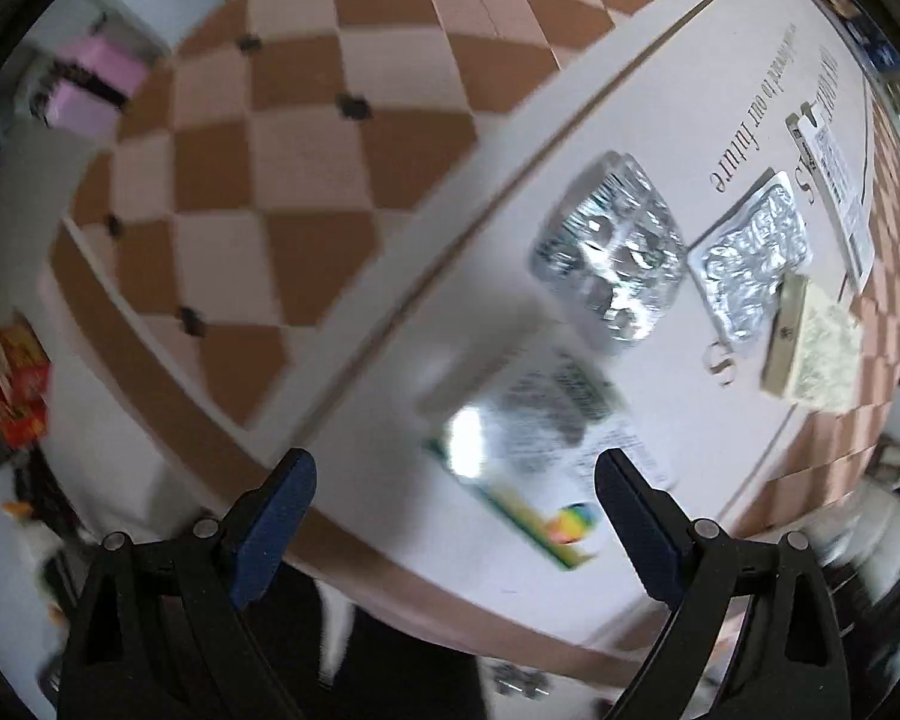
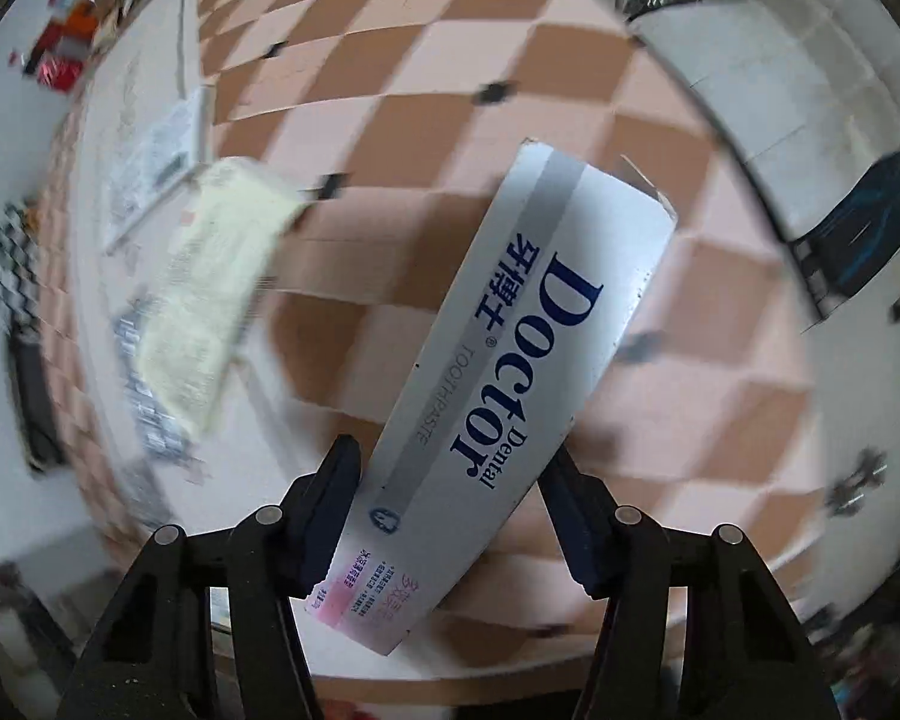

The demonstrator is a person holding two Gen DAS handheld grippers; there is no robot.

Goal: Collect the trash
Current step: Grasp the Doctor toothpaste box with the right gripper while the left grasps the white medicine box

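My right gripper is shut on a white toothpaste box printed "Doctor Dental", held above the checkered tablecloth. My left gripper is open and empty above a white mat. On the mat lie a blurred foil wrapper with a green edge just ahead of the fingers, two silver blister packs, a pale yellow sponge-like piece and a white labelled packet. The pale piece also shows in the right wrist view.
The table carries a brown and pink checkered cloth. Pink boxes and red packaging sit beyond the table's left side. A dark bag lies on the light floor at the right.
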